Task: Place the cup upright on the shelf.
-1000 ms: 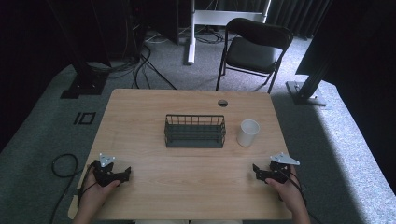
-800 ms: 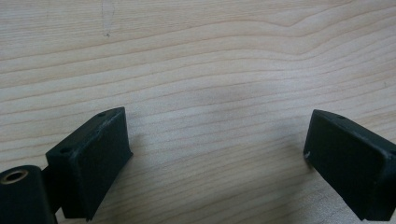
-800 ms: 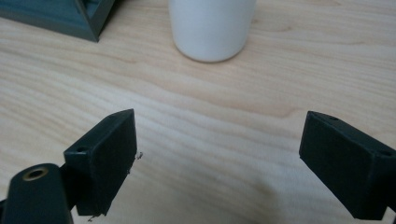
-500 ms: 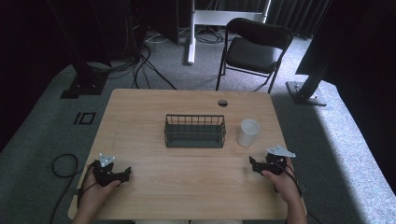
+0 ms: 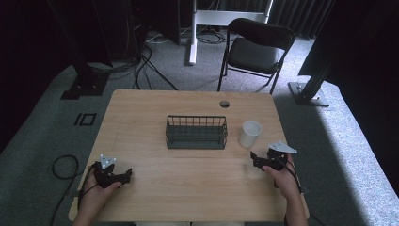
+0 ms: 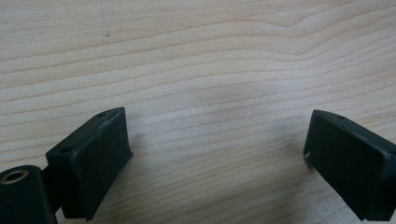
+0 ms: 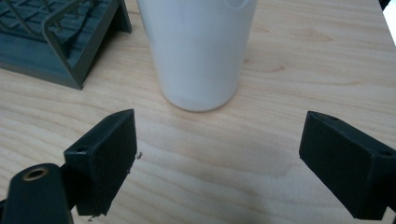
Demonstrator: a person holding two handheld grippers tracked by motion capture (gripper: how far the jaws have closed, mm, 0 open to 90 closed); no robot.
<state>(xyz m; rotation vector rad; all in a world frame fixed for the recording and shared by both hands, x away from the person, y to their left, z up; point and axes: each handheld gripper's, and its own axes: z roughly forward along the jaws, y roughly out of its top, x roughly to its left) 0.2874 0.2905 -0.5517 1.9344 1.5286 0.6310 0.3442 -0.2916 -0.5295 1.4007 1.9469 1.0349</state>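
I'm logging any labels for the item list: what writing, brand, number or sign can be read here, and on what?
None can be read.
The white cup is plain on the side that shows.
The wire basket, the table and both tools, left and right, show no print.

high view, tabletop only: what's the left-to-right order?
Left gripper in the person's left hand → dark wire rack basket → white paper cup → right gripper in the right hand, all on the light wooden table.
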